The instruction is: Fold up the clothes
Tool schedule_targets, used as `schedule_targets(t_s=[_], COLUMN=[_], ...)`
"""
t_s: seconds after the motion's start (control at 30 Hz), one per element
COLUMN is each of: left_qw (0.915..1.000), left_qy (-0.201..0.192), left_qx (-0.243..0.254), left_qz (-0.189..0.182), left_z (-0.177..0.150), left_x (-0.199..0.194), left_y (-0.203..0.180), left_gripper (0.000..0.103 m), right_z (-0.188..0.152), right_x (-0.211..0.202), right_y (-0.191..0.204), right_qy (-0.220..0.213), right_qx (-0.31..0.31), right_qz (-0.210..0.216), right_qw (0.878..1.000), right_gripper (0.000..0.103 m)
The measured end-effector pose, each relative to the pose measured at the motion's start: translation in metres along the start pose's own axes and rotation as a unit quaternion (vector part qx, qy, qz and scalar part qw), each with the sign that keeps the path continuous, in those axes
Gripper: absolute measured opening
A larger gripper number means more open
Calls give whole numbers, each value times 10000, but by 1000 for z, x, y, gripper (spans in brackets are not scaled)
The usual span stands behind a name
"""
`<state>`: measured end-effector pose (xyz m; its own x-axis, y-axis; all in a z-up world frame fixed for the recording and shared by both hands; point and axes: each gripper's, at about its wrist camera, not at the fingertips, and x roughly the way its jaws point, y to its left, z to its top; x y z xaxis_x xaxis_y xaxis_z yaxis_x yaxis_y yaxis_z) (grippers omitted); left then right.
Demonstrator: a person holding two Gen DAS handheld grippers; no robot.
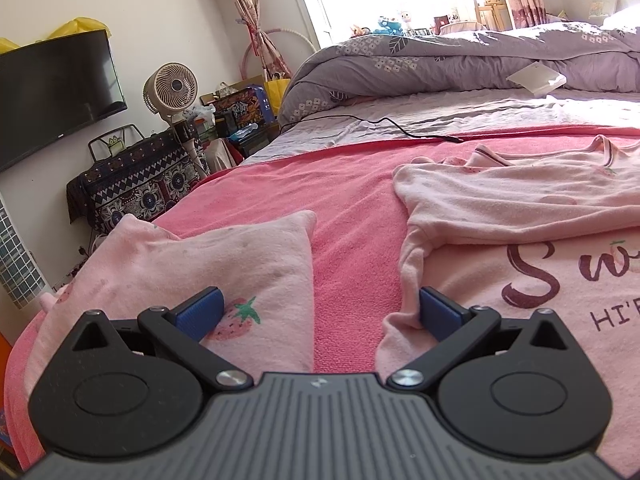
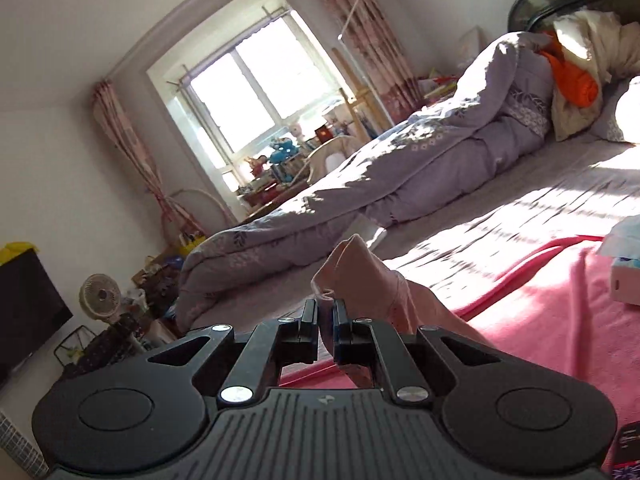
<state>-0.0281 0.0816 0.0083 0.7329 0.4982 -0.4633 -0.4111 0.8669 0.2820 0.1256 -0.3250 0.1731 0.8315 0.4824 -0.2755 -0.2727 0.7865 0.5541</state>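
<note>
A pale pink shirt (image 1: 520, 208) with dark lettering lies spread on a pink blanket (image 1: 352, 184) on the bed, its left sleeve folded across the chest. Folded pink strawberry-print trousers (image 1: 192, 264) lie to its left. My left gripper (image 1: 320, 312) is open and low over the blanket between the two garments; its right pad touches the shirt's edge. My right gripper (image 2: 326, 320) is shut on a fold of pink shirt cloth (image 2: 360, 276) and holds it raised above the blanket (image 2: 540, 304).
A purple floral duvet (image 1: 460, 56) is bunched along the far side of the bed, with a black cable (image 1: 380, 122) in front. A fan (image 1: 170, 88), a TV (image 1: 52, 92) and clutter stand beyond the bed's left edge. A tissue pack (image 2: 626, 264) lies at right.
</note>
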Motion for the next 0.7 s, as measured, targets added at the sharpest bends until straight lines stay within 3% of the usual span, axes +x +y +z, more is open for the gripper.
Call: schedule_targets(t_s=[0.1,0.2,0.3,0.4,0.5,0.53,0.57,0.7], left_qw=[9999,9999,9998,9997,9997,9998,9998,9998], left_qy=[-26,-33,-39,-45,-48,-48,-49,-56], left_qx=[-80,-93,-107,-120,-125,-122,-119,-101], left_qz=[-91,-125,-159,-193,-182,-179,-176,-151], left_z=[-1,-1,-1,-1,-1,-1,-1,-1], left_x=[-1,0,0,0,-1,-1,-1,-1], left_y=[3,4,5,6,5,5,5,4], left_gripper=[103,103,103,103,103,103,103,103], right_z=[-41,-103,-179,-228,-232,-226,-219,-191], right_x=[69,135,194,196,159,141,123,64], right_y=[75,129,154,160,155,150,147,111], right_qy=[705,1475,2689,3224,2924,2732,2454,1410], right_qx=[-340,-562,-668,-995,-1217,-1363,-1639,-2610], right_qz=[998,1500,1524,1414,1625,1574,1373,104], right_qw=[9919,9760,9487,9307,9345,9392,9455,9549], right_gripper=[9,9,17,29,46,57,65,69])
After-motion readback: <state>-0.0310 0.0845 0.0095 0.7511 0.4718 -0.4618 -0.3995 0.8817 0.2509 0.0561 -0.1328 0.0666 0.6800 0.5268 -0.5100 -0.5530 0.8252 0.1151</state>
